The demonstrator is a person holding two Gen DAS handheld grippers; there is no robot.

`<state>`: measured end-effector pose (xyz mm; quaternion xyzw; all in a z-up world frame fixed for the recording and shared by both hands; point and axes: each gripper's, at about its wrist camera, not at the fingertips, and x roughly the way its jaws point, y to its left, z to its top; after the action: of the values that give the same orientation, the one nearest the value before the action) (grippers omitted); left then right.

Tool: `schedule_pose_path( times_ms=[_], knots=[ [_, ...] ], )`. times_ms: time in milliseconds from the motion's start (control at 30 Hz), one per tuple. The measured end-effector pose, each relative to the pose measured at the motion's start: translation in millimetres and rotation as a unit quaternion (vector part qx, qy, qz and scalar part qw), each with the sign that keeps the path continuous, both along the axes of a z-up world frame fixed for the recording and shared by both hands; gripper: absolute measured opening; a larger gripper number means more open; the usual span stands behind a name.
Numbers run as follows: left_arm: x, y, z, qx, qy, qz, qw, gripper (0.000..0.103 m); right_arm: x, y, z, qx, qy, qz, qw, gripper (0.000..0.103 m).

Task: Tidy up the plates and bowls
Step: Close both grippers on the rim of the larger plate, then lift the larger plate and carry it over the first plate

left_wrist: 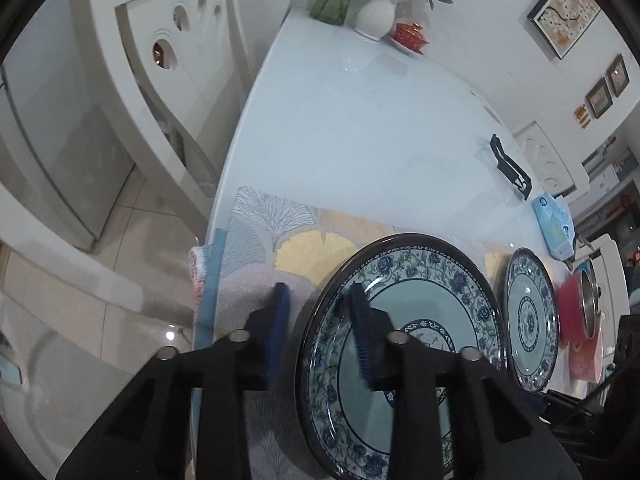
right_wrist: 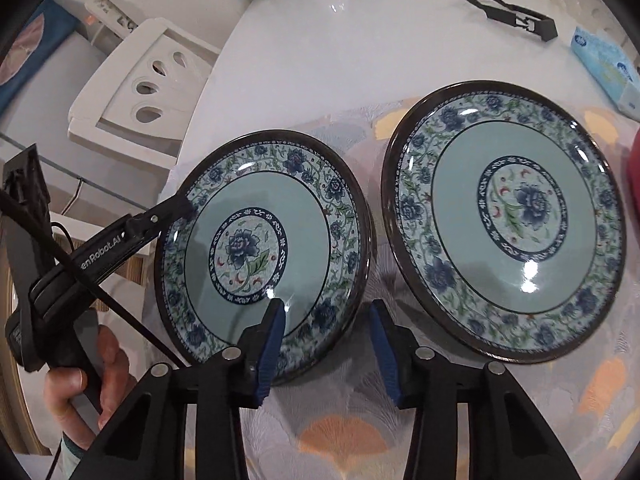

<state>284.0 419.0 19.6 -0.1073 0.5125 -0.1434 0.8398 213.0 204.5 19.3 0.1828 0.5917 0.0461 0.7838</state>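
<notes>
The near plate (right_wrist: 260, 248), left of its twin plate (right_wrist: 508, 220), sits between both half-open grippers: seat your left gripper (left_wrist: 320, 328) and right gripper (right_wrist: 326, 344) fully over its rim, then squeeze evenly.

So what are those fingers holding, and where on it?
Nothing visibly. Both straddle the left plate's rim, left gripper at its left edge, right gripper at its right edge, but gaps show beside the pads.

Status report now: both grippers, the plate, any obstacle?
Left gripper open, astride left rim of left plate. Right gripper open, astride its right rim. Plate flat on placemat. Second plate close beside, right side.
</notes>
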Motion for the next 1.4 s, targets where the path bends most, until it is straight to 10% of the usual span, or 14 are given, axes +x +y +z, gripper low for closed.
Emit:
schedule_pose_path(
  times_ms=[700,1067,1400],
  knots=[
    [-26.6,8.0,44.5,-0.032,-0.039,0.002,0.9987,0.023,-1.7,7.1,42.6,-0.042,-0.062,0.043,0.996,0.032],
    [-106.8,13.6,137.5,-0.043,-0.119,0.021,0.9918,0.023,-59.7,5.1,126.8,-0.032,-0.136,0.042,0.989,0.032],
    [-199.8,4.5,163.7,-0.027,-0.14,0.024,0.9895,0.023,-150.1,0.8,159.5,-0.019,-0.156,0.037,0.987,0.032]
  ],
)
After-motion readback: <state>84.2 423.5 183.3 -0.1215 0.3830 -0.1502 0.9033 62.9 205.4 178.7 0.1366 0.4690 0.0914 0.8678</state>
